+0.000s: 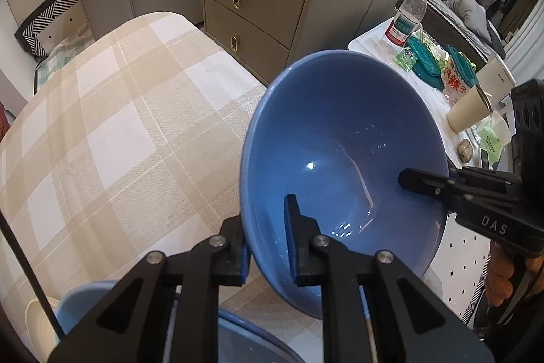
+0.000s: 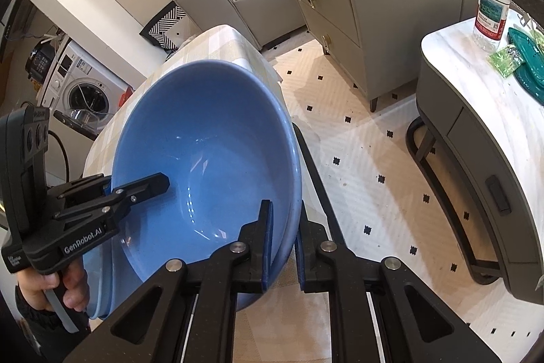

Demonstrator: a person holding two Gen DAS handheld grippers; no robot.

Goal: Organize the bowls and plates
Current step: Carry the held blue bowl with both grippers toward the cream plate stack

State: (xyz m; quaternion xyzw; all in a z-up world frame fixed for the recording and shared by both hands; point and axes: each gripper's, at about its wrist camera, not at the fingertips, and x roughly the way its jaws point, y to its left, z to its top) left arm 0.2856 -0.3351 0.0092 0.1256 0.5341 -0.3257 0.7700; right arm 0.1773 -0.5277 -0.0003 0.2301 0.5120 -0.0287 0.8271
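Bowl: blue bowl [image 1: 343, 159] is hanging tilted above the checked surface [image 1: 119, 125].
Jaws: left gripper [image 1: 268, 247] and right gripper [image 2: 282, 247] are clenching opposite rims.
Risk: uneven pulling is threatening a slip onto the dishes [image 1: 85, 298] below.

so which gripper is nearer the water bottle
Right. The right gripper clamps the blue bowl's rim on the side toward the water bottle; the left gripper clamps the far rim.

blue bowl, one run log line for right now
item: blue bowl | state: tilted, lifted over checked tablecloth | left claw: shut on rim | right claw: shut on opposite rim
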